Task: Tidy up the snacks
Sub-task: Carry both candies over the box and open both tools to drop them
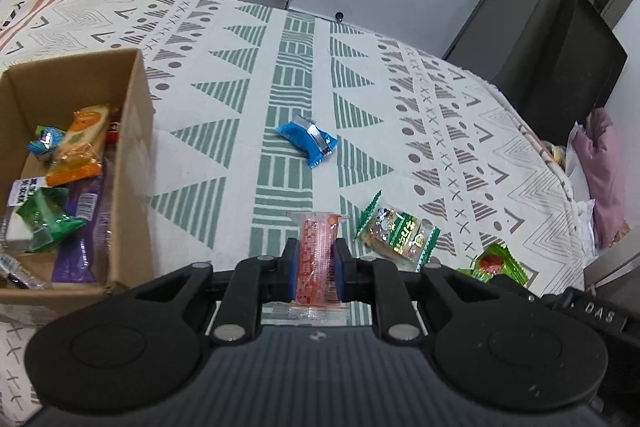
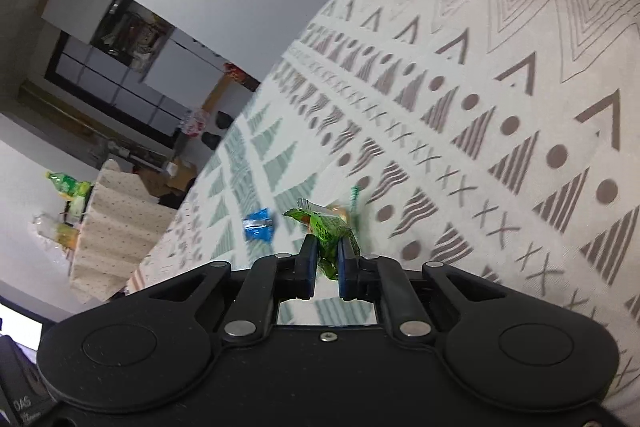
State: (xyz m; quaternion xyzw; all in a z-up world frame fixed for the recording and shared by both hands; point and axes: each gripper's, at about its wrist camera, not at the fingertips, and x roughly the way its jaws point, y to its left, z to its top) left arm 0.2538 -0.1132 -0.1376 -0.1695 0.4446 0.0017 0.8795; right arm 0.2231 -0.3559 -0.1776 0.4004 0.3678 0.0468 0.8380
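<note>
Faintly, "DAS" read on a black strap (image 1: 600,315) at the lower right of the left tool (image 1: 316,259), and again at the bottom left corner of the right wrist view. Printed on the snack wrappers, but too small to read. Left tool clamped on a pink-red snack packet (image 1: 316,247) with clear crimped ends, held lengthwise between blue pads (image 1: 291,267), above the patterned cloth of the bench (image 1: 248,75). Just right of it lay a green-edged biscuit packet (image 1: 396,231) with cartoon print; further right, a green wrapper with a red spot (image 1: 494,261), partly cut off by the black tool body. Ahead, well apart, lay a blue packet (image 1: 308,141) with a silver band. Left of the tool stood an open cardboard box (image 1: 136,163) holding orange, green, blue and purple packets, its near side cropped. Right tool (image 2: 327,259) pinched shut on a crumpled green packet (image 2: 326,231), blurred; behind it something tan, hard to make out, and the blue packet (image 2: 259,225) to its left.
</note>
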